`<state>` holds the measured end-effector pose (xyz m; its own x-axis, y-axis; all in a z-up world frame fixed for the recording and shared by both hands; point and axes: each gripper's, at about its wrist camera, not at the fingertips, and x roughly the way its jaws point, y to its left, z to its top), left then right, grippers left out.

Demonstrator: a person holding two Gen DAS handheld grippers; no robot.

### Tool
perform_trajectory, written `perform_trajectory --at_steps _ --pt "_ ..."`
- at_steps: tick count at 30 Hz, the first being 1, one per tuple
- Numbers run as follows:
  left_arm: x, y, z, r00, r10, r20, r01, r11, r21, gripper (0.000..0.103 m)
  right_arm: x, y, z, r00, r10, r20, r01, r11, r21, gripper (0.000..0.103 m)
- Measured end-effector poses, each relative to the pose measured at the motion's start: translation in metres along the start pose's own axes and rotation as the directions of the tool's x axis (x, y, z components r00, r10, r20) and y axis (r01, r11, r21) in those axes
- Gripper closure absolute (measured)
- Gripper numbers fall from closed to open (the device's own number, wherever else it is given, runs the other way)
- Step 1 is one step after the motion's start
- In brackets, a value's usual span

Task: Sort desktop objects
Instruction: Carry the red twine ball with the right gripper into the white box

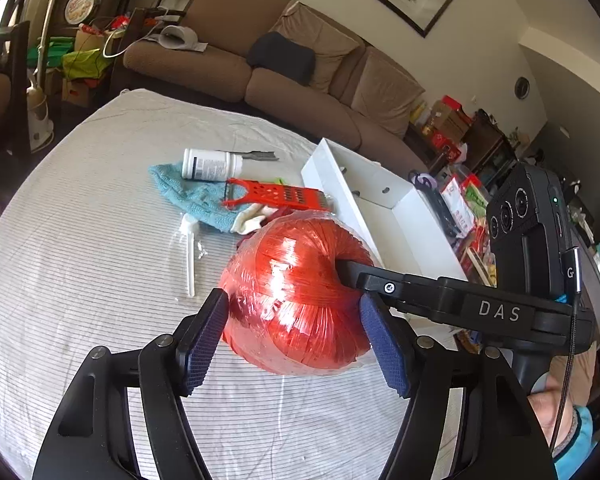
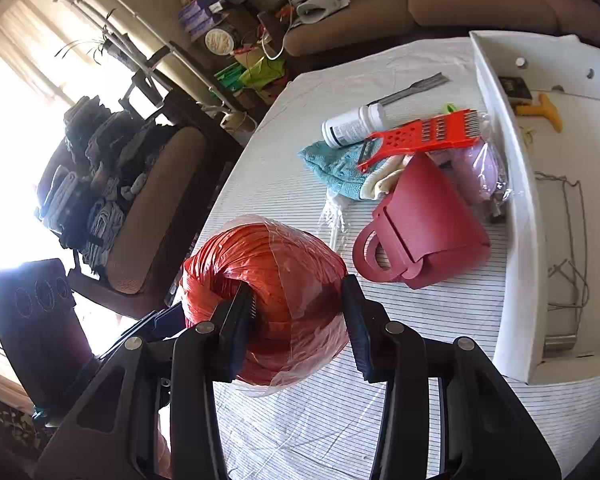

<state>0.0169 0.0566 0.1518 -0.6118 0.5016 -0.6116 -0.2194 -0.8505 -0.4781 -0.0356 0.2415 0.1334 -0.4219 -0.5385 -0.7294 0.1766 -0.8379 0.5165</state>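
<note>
I'm over the striped tablecloth (image 1: 100, 240), with the white tray (image 2: 520, 240) along its right edge. The red ball of plastic twine (image 1: 296, 300) sits on the cloth in front of the tray, film-wrapped. My left gripper (image 1: 296, 332) straddles it, pads (image 1: 204, 336) spread wide at its sides; firm contact I can't tell. My right gripper (image 2: 296, 324) is clamped on the same ball: one finger is pushed into the core hole and the other is against the outer wall. Behind the ball are a dark red folded holder (image 2: 420, 224), a blue towel (image 1: 188, 196), an orange grater (image 1: 276, 194) and a white bottle (image 1: 210, 164) lying on its side. A yellow T-shaped piece (image 2: 540, 114) lies in the tray.
</note>
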Motion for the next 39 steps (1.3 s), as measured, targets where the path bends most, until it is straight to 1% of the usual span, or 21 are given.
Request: perform_trajectory --at_steps 4,8,11,14,17,19,21,24,27,31,33,34,35,36,37,38,39 --pt "0.004 -0.043 0.011 0.999 -0.040 -0.004 0.040 0.998 0.041 0.032 -0.041 -0.018 0.004 0.999 -0.004 0.049 0.003 1.000 0.027 0.063" --pt "0.023 -0.102 0.023 0.996 -0.083 -0.025 0.085 0.991 0.102 0.032 -0.094 -0.046 0.015 0.993 -0.035 0.109 0.030 0.998 0.046 0.063" --pt "0.050 -0.149 0.027 0.993 -0.097 -0.067 0.106 0.982 0.155 0.032 -0.132 -0.082 0.021 0.989 -0.051 0.138 0.038 0.995 0.097 0.063" --pt "0.089 -0.192 0.026 0.986 -0.104 -0.128 0.127 0.974 0.189 0.034 -0.156 -0.130 0.025 0.987 -0.072 0.142 0.047 0.984 0.170 0.063" --pt "0.134 -0.224 0.018 0.973 -0.114 -0.201 0.154 0.968 0.199 0.034 -0.170 -0.174 0.028 0.981 -0.150 0.121 0.123 0.970 0.209 0.063" --pt "0.162 -0.235 0.012 0.961 -0.125 -0.246 0.172 0.968 0.181 0.034 -0.172 -0.202 0.028 0.977 -0.193 0.096 0.167 0.959 0.230 0.063" --pt "0.186 -0.239 0.007 0.950 -0.128 -0.286 0.179 0.971 0.159 0.034 -0.170 -0.233 0.028 0.977 -0.204 0.066 0.180 0.949 0.260 0.063" --pt "0.216 -0.237 -0.003 0.935 -0.101 -0.339 0.159 0.976 0.146 0.034 -0.155 -0.269 0.032 0.977 -0.212 0.013 0.199 0.934 0.296 0.063" --pt "0.232 -0.232 -0.007 0.929 -0.070 -0.363 0.132 0.980 0.151 0.034 -0.133 -0.291 0.039 0.975 -0.218 -0.045 0.221 0.926 0.306 0.063" --pt "0.236 -0.216 -0.008 0.931 -0.015 -0.366 0.083 0.982 0.170 0.034 -0.108 -0.302 0.047 0.961 -0.256 -0.103 0.275 0.923 0.269 0.063" --pt "0.234 -0.208 -0.005 0.931 0.003 -0.366 0.066 0.982 0.176 0.034 -0.101 -0.305 0.048 0.948 -0.296 -0.120 0.317 0.917 0.240 0.063" --pt "0.232 -0.206 -0.003 0.932 0.010 -0.362 0.060 0.982 0.181 0.034 -0.099 -0.305 0.049 0.937 -0.326 -0.127 0.346 0.913 0.214 0.063" --pt "0.231 -0.203 -0.001 0.934 0.016 -0.356 0.054 0.981 0.187 0.034 -0.097 -0.301 0.051 0.921 -0.368 -0.130 0.387 0.905 0.176 0.063" --pt "0.229 -0.202 0.001 0.935 0.014 -0.354 0.057 0.980 0.190 0.034 -0.097 -0.299 0.051 0.899 -0.419 -0.128 0.434 0.892 0.130 0.063" --pt "0.227 -0.202 0.003 0.937 0.016 -0.349 0.056 0.979 0.194 0.034 -0.097 -0.294 0.052 0.872 -0.474 -0.122 0.485 0.871 0.079 0.064" --pt "0.224 -0.202 0.004 0.940 0.021 -0.340 0.051 0.978 0.201 0.034 -0.098 -0.291 0.053 0.841 -0.528 -0.114 0.534 0.845 0.025 0.072" --pt "0.221 -0.203 0.005 0.943 0.022 -0.332 0.050 0.977 0.207 0.034 -0.097 -0.287 0.053 0.799 -0.591 -0.111 0.592 0.805 -0.036 0.076"
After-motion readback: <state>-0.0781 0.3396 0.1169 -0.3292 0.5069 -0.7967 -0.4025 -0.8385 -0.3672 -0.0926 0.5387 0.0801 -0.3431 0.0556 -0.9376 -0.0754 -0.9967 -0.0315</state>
